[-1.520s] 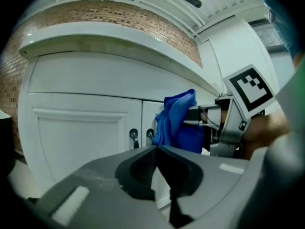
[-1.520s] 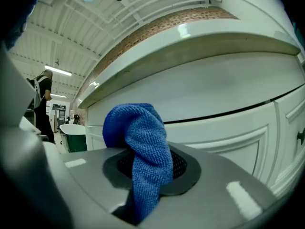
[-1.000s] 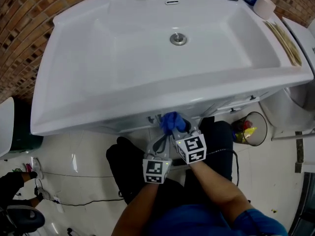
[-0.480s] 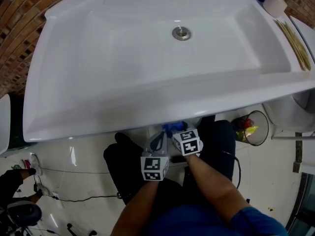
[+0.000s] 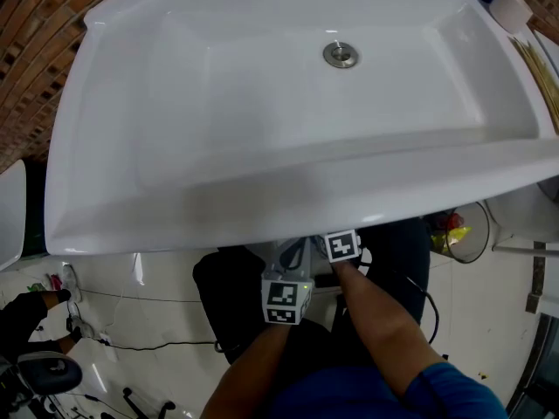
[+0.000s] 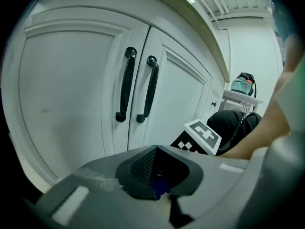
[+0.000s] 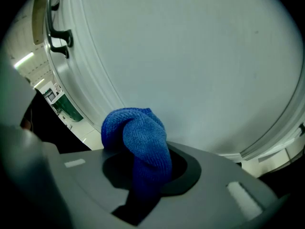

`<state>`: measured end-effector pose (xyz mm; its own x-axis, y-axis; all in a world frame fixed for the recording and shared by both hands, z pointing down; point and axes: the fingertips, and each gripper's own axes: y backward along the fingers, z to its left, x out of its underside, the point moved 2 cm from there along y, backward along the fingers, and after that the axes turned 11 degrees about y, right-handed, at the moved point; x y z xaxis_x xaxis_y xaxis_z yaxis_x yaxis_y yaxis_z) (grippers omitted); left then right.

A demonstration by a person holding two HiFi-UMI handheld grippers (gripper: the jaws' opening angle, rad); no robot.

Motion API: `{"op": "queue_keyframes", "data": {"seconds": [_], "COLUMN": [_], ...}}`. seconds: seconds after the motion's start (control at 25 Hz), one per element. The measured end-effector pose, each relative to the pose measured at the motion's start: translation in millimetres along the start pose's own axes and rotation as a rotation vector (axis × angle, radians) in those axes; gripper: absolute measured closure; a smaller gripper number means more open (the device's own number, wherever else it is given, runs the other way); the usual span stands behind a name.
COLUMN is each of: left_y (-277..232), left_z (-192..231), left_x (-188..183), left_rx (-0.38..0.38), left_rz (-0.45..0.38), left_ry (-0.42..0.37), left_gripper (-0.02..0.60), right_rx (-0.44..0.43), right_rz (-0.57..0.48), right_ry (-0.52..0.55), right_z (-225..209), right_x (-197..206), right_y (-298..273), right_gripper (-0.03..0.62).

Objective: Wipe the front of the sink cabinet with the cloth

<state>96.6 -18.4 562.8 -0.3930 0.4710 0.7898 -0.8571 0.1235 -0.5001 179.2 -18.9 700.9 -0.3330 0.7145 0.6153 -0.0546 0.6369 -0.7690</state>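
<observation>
My right hand-held gripper clamped the cloth at the cabinet door; my left hand-held gripper, jaws closed, faced the handles.

Around the basin
Brick wall upper left; bin with bright rubbish at right; black cable across the floor, lower left.

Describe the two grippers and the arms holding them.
The left gripper and right gripper both have smooth grey bodies, with dark recessed pads around the jaws. Each carries a white cube printed with black square markers. The person wears a blue short-sleeved top, and the forearms are uncovered.
</observation>
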Motion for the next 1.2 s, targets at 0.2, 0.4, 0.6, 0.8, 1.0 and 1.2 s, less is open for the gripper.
{"op": "queue_keyframes", "data": {"seconds": [0.2,0.4,0.6,0.8,1.0,1.2], "left_y": [-4,-4,8,31,56,60], "left_z": [0,-8,-22,-48,-70,-70], "left_x": [-2,0,-6,-29,-62,-92], "left_rx": [0.001,0.013,0.039,0.072,0.071,0.047], "left_rz": [0.004,-0.006,-0.068,-0.179,-0.281,-0.348], "left_ry": [0.0,-0.042,-0.086,-0.169,-0.18,-0.172], "left_gripper": [0.58,0.58,0.58,0.58,0.581,0.581], "right_rx": [0.01,0.016,-0.03,-0.069,-0.101,-0.095], "right_rz": [-0.014,-0.087,-0.31,-0.562,-0.765,-0.847], "right_ry": [-0.014,-0.053,-0.038,0.006,0.008,-0.004], "right_z": [-1,3,20,31,33,19], "right_x": [-4,-11,-47,-80,-118,-158], "right_y": [8,36,97,171,231,251], "right_gripper": [0.514,0.514,0.514,0.514,0.514,0.514]}}
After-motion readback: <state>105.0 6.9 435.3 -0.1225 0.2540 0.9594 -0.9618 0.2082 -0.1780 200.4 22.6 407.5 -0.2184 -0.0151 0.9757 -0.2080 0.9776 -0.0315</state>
